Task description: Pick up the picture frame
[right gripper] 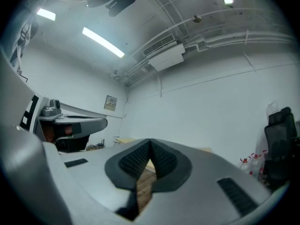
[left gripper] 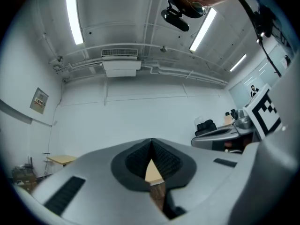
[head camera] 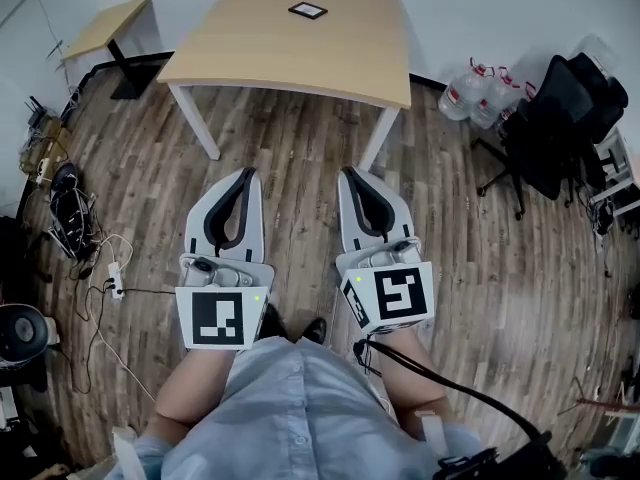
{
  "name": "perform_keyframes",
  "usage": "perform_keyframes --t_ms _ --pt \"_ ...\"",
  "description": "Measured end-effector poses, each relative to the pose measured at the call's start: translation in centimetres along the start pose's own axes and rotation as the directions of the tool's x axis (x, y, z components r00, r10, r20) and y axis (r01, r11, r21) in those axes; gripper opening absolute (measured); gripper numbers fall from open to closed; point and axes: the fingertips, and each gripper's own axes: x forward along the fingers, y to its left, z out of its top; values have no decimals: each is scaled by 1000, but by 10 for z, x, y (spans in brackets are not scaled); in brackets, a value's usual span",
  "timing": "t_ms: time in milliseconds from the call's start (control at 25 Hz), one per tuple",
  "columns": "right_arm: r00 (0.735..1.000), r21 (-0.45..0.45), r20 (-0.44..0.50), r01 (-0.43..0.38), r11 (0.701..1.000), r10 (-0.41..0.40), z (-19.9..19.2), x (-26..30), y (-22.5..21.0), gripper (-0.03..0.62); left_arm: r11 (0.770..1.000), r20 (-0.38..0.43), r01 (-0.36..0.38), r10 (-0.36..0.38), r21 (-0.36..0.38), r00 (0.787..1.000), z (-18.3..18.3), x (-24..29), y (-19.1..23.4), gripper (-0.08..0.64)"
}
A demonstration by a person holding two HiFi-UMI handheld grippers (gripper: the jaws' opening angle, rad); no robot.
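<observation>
1. The person faces the counter (head camera: 300, 58) with both tools held low and side by side, pointing toward it. The left gripper (head camera: 247, 175) has its jaws pressed together at the tips with nothing between them. The right gripper (head camera: 349, 173) is the same, closed and empty.
2. Only the head view shows the picture frame (head camera: 308, 10). It lies flat on the far part of the counter, well ahead of both sets of jaws and roughly on the line between them, touching nothing else.
3. The frame is small and nearly square, with a thin black border round a pale middle. It sits a little askew to the counter's edges.
4. The two gripper views look higher up, at white wall, strip lights (left gripper: 71, 13) and an air-conditioning unit (left gripper: 121, 67). Below the closed tips, each shows only a sliver of pale counter top and brown planks.
5. Each gripper view also catches the other gripper off to one side, with its marker cube showing in the left gripper view.
6. The head view alone takes in the wooden floor (head camera: 300, 168). Water bottles (head camera: 480, 93) and a black office chair (head camera: 555, 118) stand ahead and right of the right jaws. A small side table (head camera: 105, 26) stands ahead and left of the left jaws, and cables (head camera: 75, 218) lie to their left.
</observation>
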Motion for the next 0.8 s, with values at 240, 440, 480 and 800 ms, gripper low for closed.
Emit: perform_keyframes --t_ms 240,440,480,800 --pt "1000 7 -29 -6 1000 6 -20 26 -7 2 1000 -31 -21 21 -4 999 -21 18 19 1" --pt "999 -3 -50 9 1000 -10 -38 73 -23 2 999 -29 -12 11 -39 1000 -45 62 40 1" --pt "999 -5 -46 15 1000 -15 -39 85 -27 2 999 -28 -6 5 -47 1000 -49 74 46 2" --pt "999 -29 -1 45 999 -45 -26 194 -55 2 998 12 56 -55 -31 998 -55 172 100 1"
